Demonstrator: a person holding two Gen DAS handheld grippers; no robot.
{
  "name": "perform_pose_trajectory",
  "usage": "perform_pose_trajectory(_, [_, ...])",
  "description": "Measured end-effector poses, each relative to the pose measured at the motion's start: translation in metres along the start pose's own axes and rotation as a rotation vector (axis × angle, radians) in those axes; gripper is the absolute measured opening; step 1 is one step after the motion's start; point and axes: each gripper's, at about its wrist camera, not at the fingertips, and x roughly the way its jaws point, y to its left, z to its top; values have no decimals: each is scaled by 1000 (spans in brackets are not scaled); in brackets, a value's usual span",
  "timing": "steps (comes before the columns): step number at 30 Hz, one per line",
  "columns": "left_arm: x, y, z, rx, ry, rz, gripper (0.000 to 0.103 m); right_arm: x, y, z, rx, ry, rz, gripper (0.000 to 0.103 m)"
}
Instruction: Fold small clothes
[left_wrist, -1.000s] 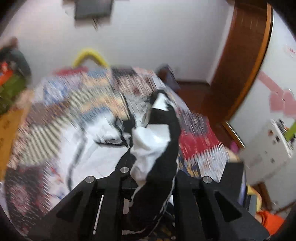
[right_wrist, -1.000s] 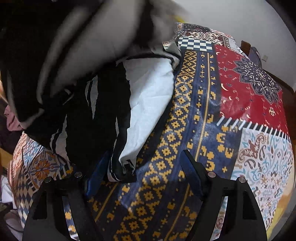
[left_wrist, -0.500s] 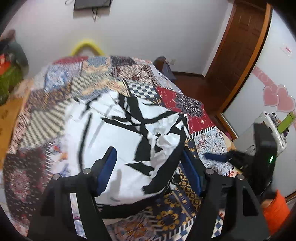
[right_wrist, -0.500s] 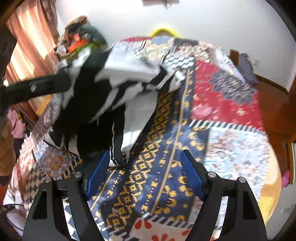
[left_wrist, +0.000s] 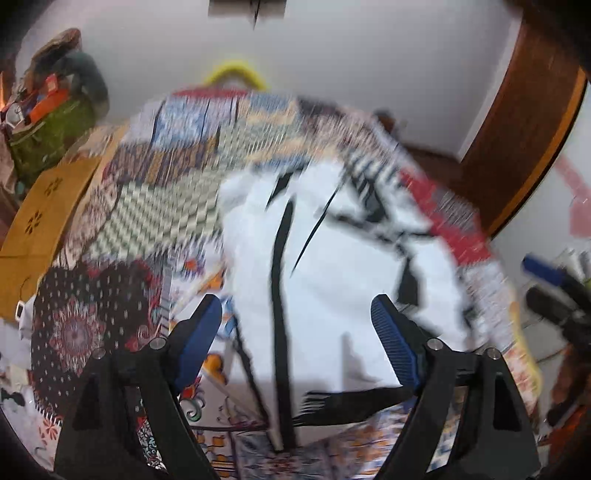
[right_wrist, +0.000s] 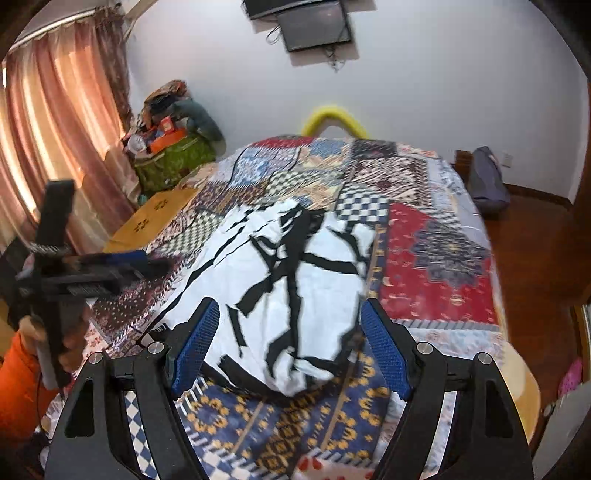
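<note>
The right gripper (right_wrist: 288, 343) is hovering with its blue-padded fingers (right_wrist: 194, 345) spread wide and nothing between them, above the near end of a white garment with black streaks (right_wrist: 295, 291). The left gripper (left_wrist: 297, 341) is likewise gaping and empty over the same garment (left_wrist: 332, 280), though that view is blurring. The garment is lying bunched on a patchwork bedspread (right_wrist: 439, 280) of checkered, red and navy-and-gold panels covering the bed. A yellow curved bar (right_wrist: 334, 116) is rising behind the far end of the bed against a white wall (right_wrist: 443, 85), where a dark screen (right_wrist: 314, 24) is hanging. Pink curtains (right_wrist: 55, 122) are glowing at the left beside a green bag piled with clutter (right_wrist: 170, 155); a wooden door (left_wrist: 524, 122) is standing at the right.
</note>
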Motion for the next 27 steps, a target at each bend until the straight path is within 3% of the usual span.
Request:
perform_pose_trajectory(5, [40, 16, -19, 4, 144, 19, 83, 60, 17, -14, -29, 136, 18, 76])
perform_pose_trajectory(10, [49, 29, -39, 43, 186, 34, 92, 106, 10, -47, -28, 291, 3, 76])
perform_pose_trajectory(15, [39, 43, -50, 43, 181, 9, 94, 93, -7, -52, 19, 284, 37, 76])
perform_pose_trajectory(22, [11, 58, -41, -16, 147, -17, 93, 68, 3, -38, -86, 244, 2, 76])
perform_pose_trajectory(27, [-3, 66, -8, -16, 43, 60, 93, 67, 6, -7, -109, 165, 4, 76])
